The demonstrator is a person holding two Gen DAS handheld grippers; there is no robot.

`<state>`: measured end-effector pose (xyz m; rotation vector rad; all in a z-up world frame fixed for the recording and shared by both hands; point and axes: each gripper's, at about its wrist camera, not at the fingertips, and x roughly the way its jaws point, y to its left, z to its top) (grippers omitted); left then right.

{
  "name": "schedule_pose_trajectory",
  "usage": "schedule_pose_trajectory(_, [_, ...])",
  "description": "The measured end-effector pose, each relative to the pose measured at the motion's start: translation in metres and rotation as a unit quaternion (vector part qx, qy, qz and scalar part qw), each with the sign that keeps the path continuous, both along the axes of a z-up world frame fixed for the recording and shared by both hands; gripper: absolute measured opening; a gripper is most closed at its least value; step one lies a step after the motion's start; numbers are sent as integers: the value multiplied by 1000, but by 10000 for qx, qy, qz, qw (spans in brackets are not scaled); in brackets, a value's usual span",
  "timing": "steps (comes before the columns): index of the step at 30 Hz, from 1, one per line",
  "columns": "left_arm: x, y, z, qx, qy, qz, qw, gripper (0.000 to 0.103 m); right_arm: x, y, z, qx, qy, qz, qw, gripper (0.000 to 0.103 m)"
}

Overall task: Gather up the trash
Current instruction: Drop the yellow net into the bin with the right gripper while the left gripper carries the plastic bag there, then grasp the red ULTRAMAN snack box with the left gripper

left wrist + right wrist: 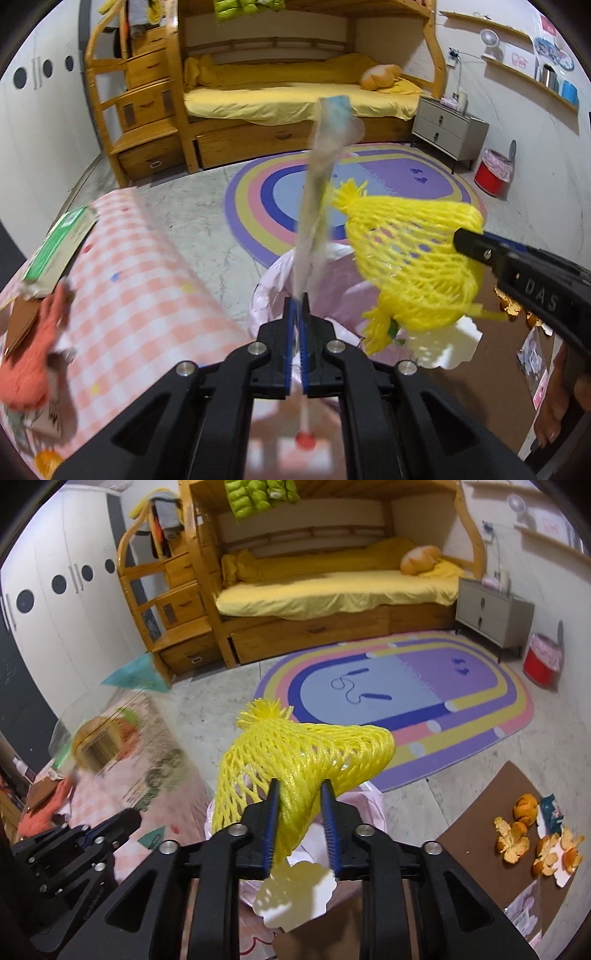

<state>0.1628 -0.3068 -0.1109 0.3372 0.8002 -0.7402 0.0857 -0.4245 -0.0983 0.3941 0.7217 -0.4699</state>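
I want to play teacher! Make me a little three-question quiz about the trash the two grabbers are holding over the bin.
1. True or false: the left gripper is pinching a clear plastic wrapper.
2. What colour is the foam fruit net between the fingers of the right gripper?
A. red
B. yellow
C. green
3. Fill in: the orange peels lie on a brown ____.

Key: 1 true. 2 B. 3 table. Both grippers are above the pink-lined trash bin.
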Motion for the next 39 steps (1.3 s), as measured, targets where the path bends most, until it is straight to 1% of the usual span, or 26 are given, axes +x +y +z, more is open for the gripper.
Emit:
schedule_pose_trajectory(1, [2,-6,-3,35,17,-63,10000,11,0,-3,-3,54,2,-7,10000,36])
schedule_pose_trajectory(2, [4,-7,-4,55,42,-76,9999,17,1,-6,-6,103,24,-43,9999,44])
schedule_pose_trajectory(3, [5,-7,-6,50,64,-65,9999,29,0,-7,-7,111,32,-63,9999,47])
schedule_pose_trajectory(4, [6,-5,-6,15,83,-37,10000,34,0,-7,-8,115,46,-91,9999,49])
schedule_pose_trajectory(6, [8,-1,-5,16,108,22,9999,34,-2,-8,-9,163,44,-148,9997,50])
schedule_pose_trajectory(9, [7,19,5,-43,19,210,9998,34,-8,-6,-3,192,-92,-187,9996,51])
schedule_pose_trajectory(10, [6,28,9,-62,-32,287,9996,39,-9,-5,-1,201,-147,-171,9995,51])
schedule_pose_trajectory(11, [3,34,13,-51,-87,357,9993,41,-10,-2,3,234,-236,-123,9994,51])
schedule_pose_trajectory(13, [-4,60,22,-56,-254,567,9981,46,-10,7,9,283,-362,11,9989,51])
schedule_pose_trajectory(17, [-9,101,36,-94,-337,863,9957,50,-1,44,24,207,-456,567,9971,51])
schedule_pose_trajectory(19, [-12,126,43,-76,-481,1049,9933,54,7,69,31,161,-470,905,9947,52])
schedule_pose_trajectory(22, [-9,159,48,-124,-479,1248,9909,56,21,111,42,44,-457,1482,9879,55])
schedule_pose_trajectory(23, [-8,172,48,-135,-461,1330,9900,56,29,131,46,-9,-444,1738,9838,56])
schedule_pose_trajectory(27, [-2,215,52,-44,-609,1655,9843,56,50,183,57,-165,-392,2380,9703,56])
schedule_pose_trajectory(29, [5,242,54,40,-749,1932,9783,56,61,206,66,-271,-401,2614,9640,56])
schedule_pose_trajectory(32, [19,281,56,-3,-705,2328,9700,59,76,229,76,-374,-432,2850,9568,56])
schedule_pose_trajectory(34, [29,308,56,-48,-631,2608,9633,64,88,243,79,-525,-432,2946,9532,57])
schedule_pose_trajectory(37, [42,334,53,-31,-528,2882,9561,69,99,252,75,-470,-471,3011,9513,57])
schedule_pose_trajectory(38, [46,340,50,-47,-452,2940,9547,73,102,254,71,-437,-499,3031,9506,57])
schedule_pose_trajectory(39, [49,344,48,-66,-372,2969,9542,79,104,257,68,-430,-508,3042,9503,58])
